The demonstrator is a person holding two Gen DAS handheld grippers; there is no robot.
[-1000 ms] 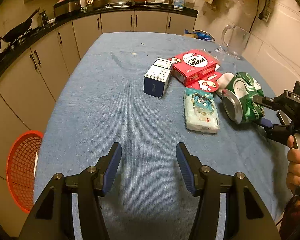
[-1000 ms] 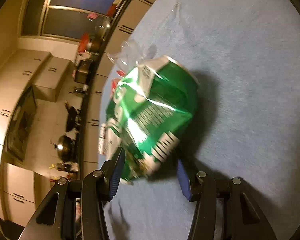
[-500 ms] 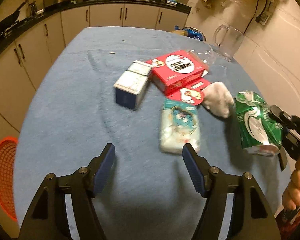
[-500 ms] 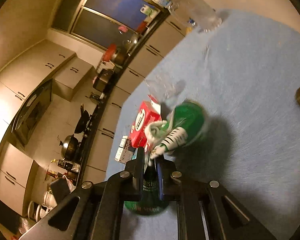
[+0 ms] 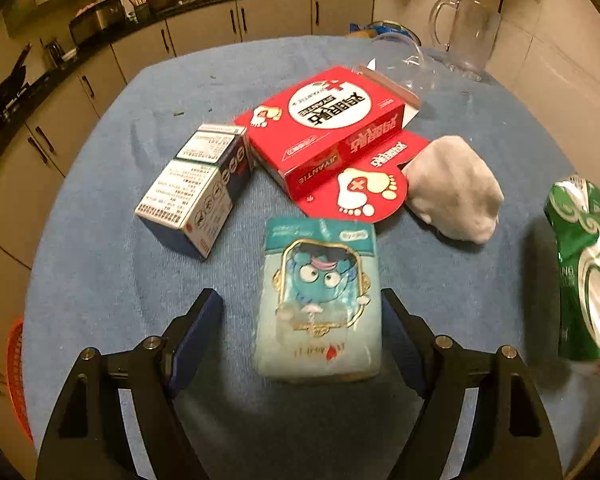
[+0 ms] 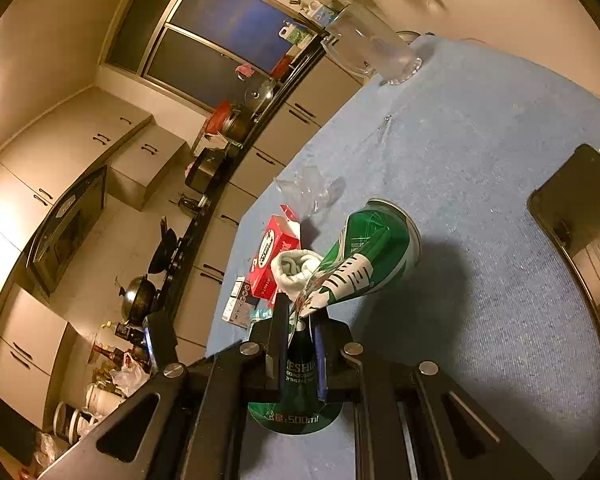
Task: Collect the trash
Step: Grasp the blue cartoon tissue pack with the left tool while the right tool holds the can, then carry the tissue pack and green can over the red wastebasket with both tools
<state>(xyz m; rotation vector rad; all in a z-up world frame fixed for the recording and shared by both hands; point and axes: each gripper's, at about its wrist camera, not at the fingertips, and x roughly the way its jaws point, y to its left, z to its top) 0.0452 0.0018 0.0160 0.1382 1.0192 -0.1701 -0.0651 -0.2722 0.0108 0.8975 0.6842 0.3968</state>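
A crushed green can is pinched flat between the pads of my right gripper and hangs lifted above the blue tablecloth; the same green can shows at the right edge of the left wrist view. My left gripper points down over a pale blue tissue pack with a cartoon face. Its jaws are opening and straddle the pack without pressing it. Beyond the pack lie a red box, a white and navy carton and a grey-white sock.
The table wears a blue cloth. A glass jug and clear plastic wrap stand at the far right. A dark phone lies right of the can. An orange basket sits on the floor at left. Kitchen cabinets line the back.
My right gripper closed on the can, crushed it and lifted it off the cloth. My left gripper moved forward over the tissue pack and its jaws widened.
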